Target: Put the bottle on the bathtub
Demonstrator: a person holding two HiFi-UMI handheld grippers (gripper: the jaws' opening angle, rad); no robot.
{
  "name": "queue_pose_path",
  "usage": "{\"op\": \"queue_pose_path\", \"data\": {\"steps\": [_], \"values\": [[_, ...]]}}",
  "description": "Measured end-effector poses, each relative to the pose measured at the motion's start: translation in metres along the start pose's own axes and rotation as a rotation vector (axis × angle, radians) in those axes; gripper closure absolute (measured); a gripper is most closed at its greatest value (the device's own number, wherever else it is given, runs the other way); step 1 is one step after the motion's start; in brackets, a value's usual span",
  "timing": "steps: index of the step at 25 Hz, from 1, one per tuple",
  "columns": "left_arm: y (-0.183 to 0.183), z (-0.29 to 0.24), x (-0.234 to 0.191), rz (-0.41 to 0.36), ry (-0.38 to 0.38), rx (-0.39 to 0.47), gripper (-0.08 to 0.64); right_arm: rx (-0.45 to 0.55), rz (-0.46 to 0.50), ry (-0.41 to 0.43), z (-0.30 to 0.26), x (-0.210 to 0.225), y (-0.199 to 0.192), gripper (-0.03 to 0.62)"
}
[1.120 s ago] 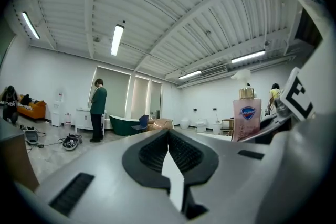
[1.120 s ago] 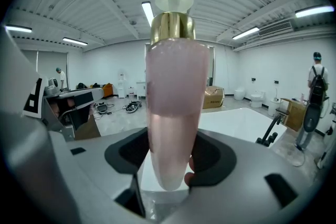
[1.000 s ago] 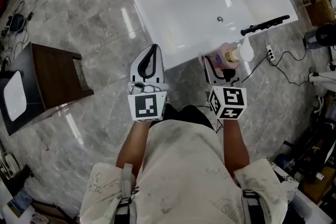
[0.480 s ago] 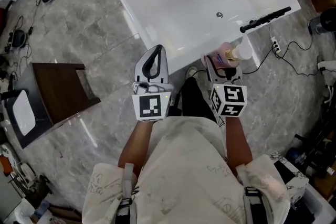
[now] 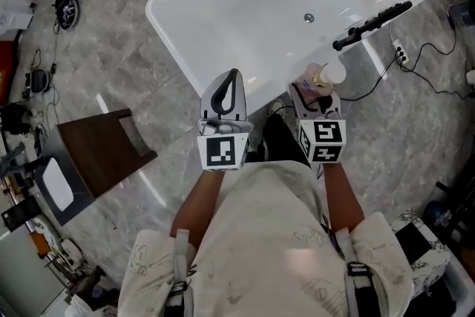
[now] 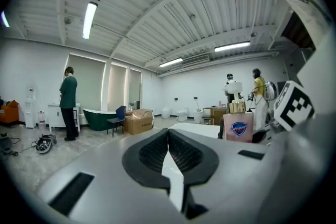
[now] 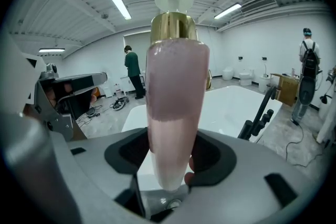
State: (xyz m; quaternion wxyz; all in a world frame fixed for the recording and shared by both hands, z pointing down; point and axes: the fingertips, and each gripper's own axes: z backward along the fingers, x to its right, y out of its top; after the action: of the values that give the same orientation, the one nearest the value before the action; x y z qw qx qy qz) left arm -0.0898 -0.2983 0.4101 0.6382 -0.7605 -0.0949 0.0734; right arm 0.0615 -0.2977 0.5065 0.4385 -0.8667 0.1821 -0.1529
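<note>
The pink bottle (image 5: 320, 78) with a gold collar and white pump top stands upright between the jaws of my right gripper (image 5: 315, 89), which is shut on it. In the right gripper view the bottle (image 7: 176, 97) fills the middle, gripped low on its body by my right gripper (image 7: 170, 139). It hangs just off the near rim of the white bathtub (image 5: 178, 48), close to the black faucet (image 5: 371, 24). My left gripper (image 5: 231, 76) is shut and empty, its tip at the tub's near rim. The left gripper view shows the left gripper (image 6: 168, 134) closed and the bottle (image 6: 239, 126) to its right.
A brown wooden stool (image 5: 104, 152) stands on the grey marble floor to the left. A power strip and black cables (image 5: 401, 52) lie right of the tub. People stand far off in both gripper views, one beside a dark green tub (image 6: 100, 115).
Both grippers have moved forward toward the tub; the left tip now reaches the near rim. The bottle stays gripped in the right gripper and has come closer to the rim by the faucet.
</note>
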Motion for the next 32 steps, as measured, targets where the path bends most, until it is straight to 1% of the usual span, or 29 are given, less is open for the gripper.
{"op": "queue_pose_path", "data": {"steps": [5,10,13,16,18,20,22,26,29,32], "values": [[-0.007,-0.047,0.029,-0.025,-0.051,-0.052,0.557,-0.043,-0.028,-0.016,-0.022,0.043,-0.019,0.371],[-0.015,-0.081,0.052,-0.045,-0.076,-0.084,0.557,-0.095,-0.063,-0.003,-0.043,0.070,-0.043,0.371],[-0.023,-0.094,0.061,-0.042,-0.083,-0.099,0.557,-0.128,-0.077,-0.004,-0.053,0.082,-0.059,0.371],[-0.030,-0.107,0.068,-0.043,-0.101,-0.104,0.557,-0.158,-0.085,-0.017,-0.066,0.094,-0.070,0.371],[-0.037,-0.113,0.071,-0.030,-0.114,-0.113,0.557,-0.181,-0.072,-0.025,-0.076,0.100,-0.077,0.371],[-0.051,-0.119,0.073,-0.023,-0.128,-0.143,0.557,-0.196,-0.061,-0.038,-0.088,0.105,-0.086,0.371],[-0.067,-0.128,0.075,-0.019,-0.147,-0.167,0.557,-0.202,-0.071,-0.059,-0.099,0.112,-0.095,0.371],[-0.088,-0.144,0.078,-0.014,-0.175,-0.181,0.557,-0.214,-0.091,-0.093,-0.120,0.119,-0.110,0.371],[-0.098,-0.146,0.078,-0.007,-0.175,-0.208,0.557,-0.236,-0.125,-0.110,-0.128,0.121,-0.123,0.371],[-0.102,-0.150,0.074,0.004,-0.161,-0.220,0.557,-0.243,-0.126,-0.118,-0.138,0.124,-0.128,0.371]]}}
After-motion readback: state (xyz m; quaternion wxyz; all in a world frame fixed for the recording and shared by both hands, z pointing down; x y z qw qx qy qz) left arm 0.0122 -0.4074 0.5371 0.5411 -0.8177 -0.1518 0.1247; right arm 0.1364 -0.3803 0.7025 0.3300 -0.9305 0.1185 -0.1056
